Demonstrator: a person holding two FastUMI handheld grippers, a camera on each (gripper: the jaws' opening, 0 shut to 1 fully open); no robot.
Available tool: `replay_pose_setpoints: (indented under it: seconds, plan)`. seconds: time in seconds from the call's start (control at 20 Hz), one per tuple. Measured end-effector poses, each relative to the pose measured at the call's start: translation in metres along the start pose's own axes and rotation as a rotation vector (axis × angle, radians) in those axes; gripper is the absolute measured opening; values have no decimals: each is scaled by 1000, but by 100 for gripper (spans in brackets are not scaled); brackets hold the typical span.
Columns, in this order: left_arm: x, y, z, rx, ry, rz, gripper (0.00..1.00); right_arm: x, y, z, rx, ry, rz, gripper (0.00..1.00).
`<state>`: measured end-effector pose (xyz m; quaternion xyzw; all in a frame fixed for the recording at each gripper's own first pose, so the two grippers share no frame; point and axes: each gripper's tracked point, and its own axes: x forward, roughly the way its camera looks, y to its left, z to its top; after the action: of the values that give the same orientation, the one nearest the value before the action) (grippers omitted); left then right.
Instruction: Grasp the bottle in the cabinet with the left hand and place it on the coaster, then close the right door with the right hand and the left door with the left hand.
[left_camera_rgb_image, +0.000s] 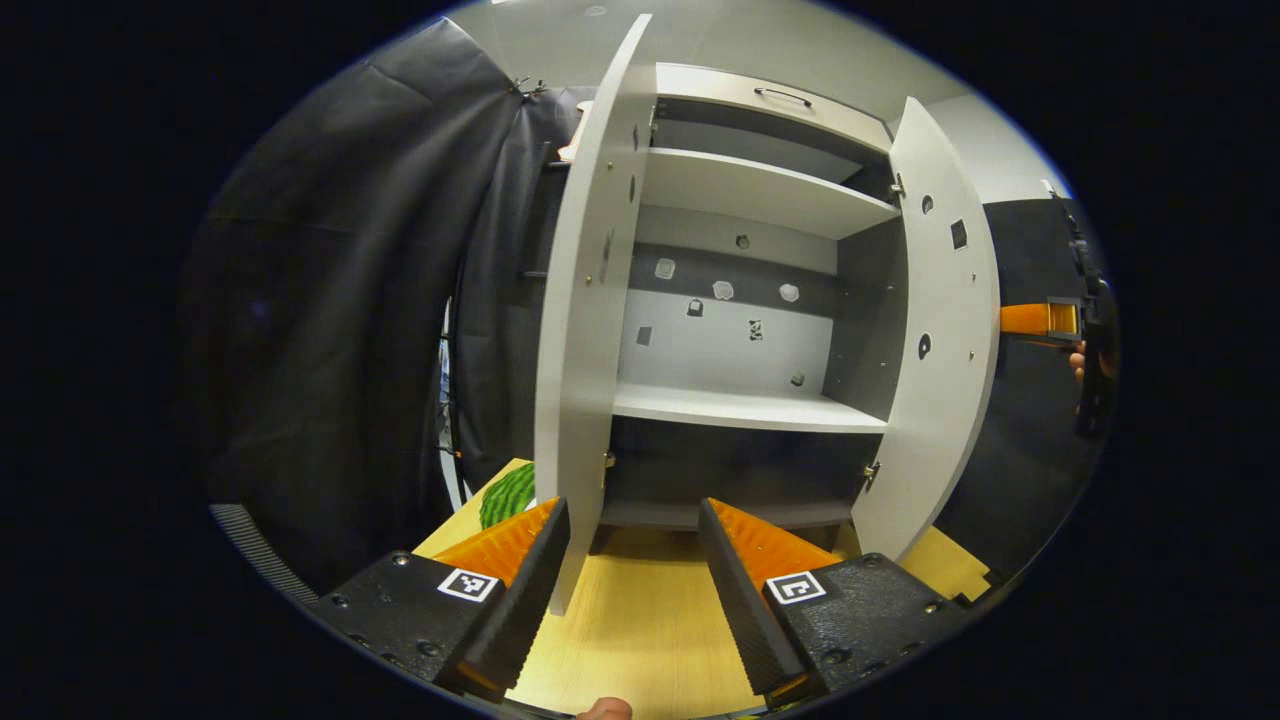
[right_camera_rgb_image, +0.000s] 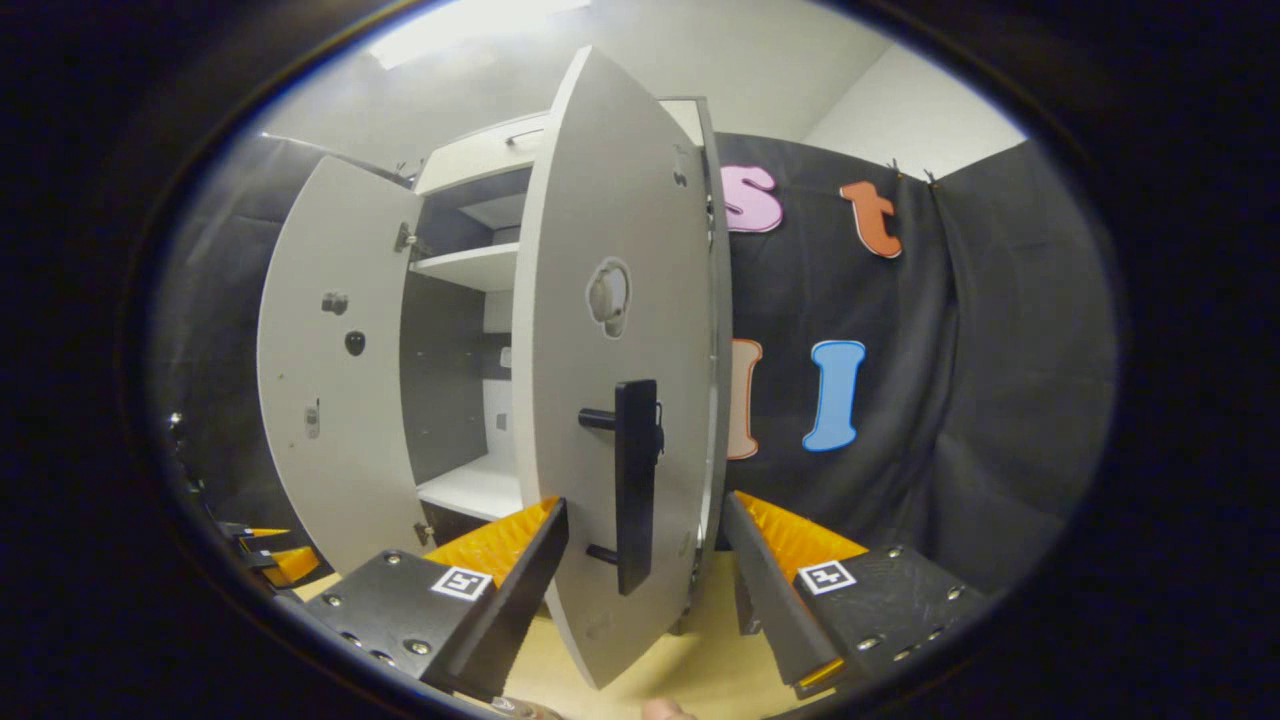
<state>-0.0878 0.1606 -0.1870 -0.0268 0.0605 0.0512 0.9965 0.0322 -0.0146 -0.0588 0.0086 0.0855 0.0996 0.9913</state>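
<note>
Right gripper (right_camera_rgb_image: 640, 560) spread open astride right door (right_camera_rgb_image: 610, 330), frame centre, poised to close; left gripper (left_camera_rgb_image: 632, 560) likewise open, facing cabinet (left_camera_rgb_image: 740, 300).

From low over the table (left_camera_rgb_image: 640, 630), my left gripper view faces straight into the open cabinet (left_camera_rgb_image: 740, 300), close in, its own fingers (left_camera_rgb_image: 520, 570) framing the bottom of the frame. My right gripper view sits nearer still, facing the outer face of the right door (right_camera_rgb_image: 620, 380) and its handle (right_camera_rgb_image: 636, 485) at frame centre. Both views share the cabinet's shelves (right_camera_rgb_image: 470, 268) and two open doors.
</note>
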Motion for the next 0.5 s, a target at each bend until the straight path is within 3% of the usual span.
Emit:
replay_pose_setpoints:
  seconds: [0.5]
  plan:
    - [-9, 35, 4, 13, -12, 60, 82, 24, 63, -2, -38, -5, 114, 96]
